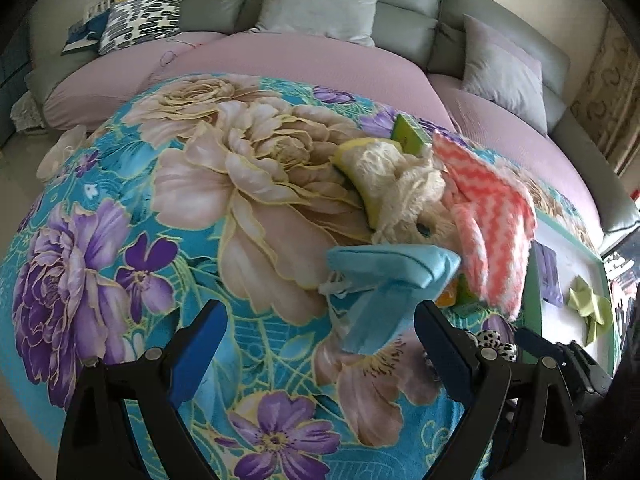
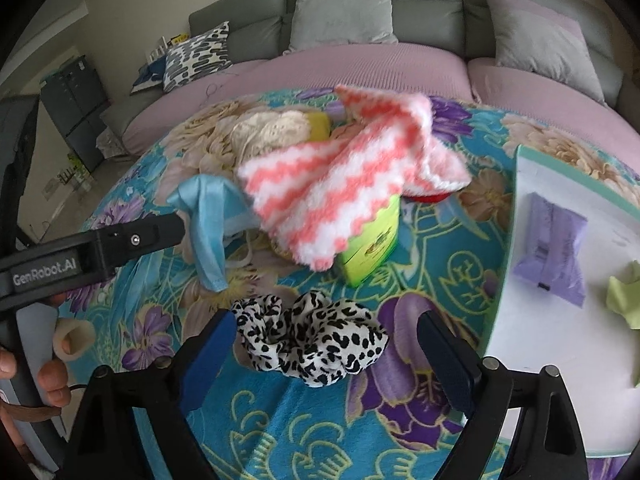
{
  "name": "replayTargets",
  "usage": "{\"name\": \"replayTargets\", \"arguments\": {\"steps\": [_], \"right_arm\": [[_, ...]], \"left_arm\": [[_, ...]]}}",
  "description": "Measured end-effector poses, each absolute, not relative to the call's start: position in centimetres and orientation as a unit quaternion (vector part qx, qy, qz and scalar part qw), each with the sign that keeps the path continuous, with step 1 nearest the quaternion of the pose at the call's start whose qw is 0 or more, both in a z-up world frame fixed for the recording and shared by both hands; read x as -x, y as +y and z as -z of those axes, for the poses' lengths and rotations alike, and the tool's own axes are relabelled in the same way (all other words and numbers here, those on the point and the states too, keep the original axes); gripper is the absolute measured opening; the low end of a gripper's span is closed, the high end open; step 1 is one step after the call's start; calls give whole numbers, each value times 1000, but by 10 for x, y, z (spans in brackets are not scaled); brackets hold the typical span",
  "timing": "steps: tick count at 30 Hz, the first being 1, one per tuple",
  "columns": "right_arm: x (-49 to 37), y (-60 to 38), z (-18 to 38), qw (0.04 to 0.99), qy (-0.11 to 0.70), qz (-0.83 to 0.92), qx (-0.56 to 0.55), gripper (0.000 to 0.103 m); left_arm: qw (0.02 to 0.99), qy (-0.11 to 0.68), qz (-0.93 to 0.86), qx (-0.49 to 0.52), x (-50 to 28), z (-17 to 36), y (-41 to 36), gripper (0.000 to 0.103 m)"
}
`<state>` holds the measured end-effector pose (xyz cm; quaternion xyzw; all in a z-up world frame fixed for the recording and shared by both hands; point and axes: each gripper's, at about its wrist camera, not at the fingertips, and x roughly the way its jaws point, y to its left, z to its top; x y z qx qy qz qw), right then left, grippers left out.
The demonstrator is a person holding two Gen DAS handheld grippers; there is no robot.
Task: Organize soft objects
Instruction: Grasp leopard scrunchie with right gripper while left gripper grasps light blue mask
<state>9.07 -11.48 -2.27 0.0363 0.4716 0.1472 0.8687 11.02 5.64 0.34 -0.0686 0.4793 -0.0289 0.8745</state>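
1. Soft objects are gathered in a loose pile on a floral blanket (image 1: pixel 120 200) that covers the worktop.
2. The left gripper (image 1: pixel 320 344) is held with its jaws wide apart and nothing gripped; a light blue cloth (image 1: pixel 384 280) lies just ahead of them, nearer the right-hand finger.
3. The right gripper (image 2: pixel 326 354) is likewise spread open and empty, with a black-and-white spotted scrunchie (image 2: pixel 312 336) lying on the blanket between its two fingers; contact with either finger cannot be made out.
4. Beyond the blue cloth, a cream fluffy plush (image 1: pixel 404 184) is seen in the left wrist view, with a yellow piece (image 1: pixel 356 168) against its far-left side.
5. A pink-and-white zigzag cloth (image 2: pixel 320 196) is draped over the pile and partly covers a lime-green box (image 2: pixel 370 248); a small red item (image 2: pixel 430 199) shows under its right edge.
6. To the right of the pile, a white tray with a green rim (image 2: pixel 532 344) rests on the blanket; a purple pouch (image 2: pixel 556 248) and a pale green cloth (image 2: pixel 624 292) lie inside it, apart from each other.
7. Behind the worktop, a grey sofa (image 2: pixel 424 12) with pink seat covers is seen, carrying grey cushions (image 2: pixel 340 12) and a patterned cushion (image 2: pixel 196 56).
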Motion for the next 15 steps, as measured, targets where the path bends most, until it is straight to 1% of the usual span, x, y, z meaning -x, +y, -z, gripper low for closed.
{"name": "replayTargets", "arguments": {"steps": [4,6,8,12,14,15], "right_arm": [[-91,-109,29,862,480,-161,-36,89],[-92,-105,33,858,484,-168,-33,85],[-92,-103,34,856,487,-173,-31,80],[-92,-100,35,855,486,-179,-30,72],[-92,-102,35,855,486,-178,-32,64],[-92,-103,35,855,485,-179,-37,62]], "left_arm": [[874,479,45,68,-111,-2,52,95],[872,483,48,66,-112,0,49,95],[870,487,46,64,-115,3,47,95],[873,482,46,63,-118,5,44,95],[872,482,53,66,-119,7,42,95],[872,481,57,66,-120,7,41,95]]}}
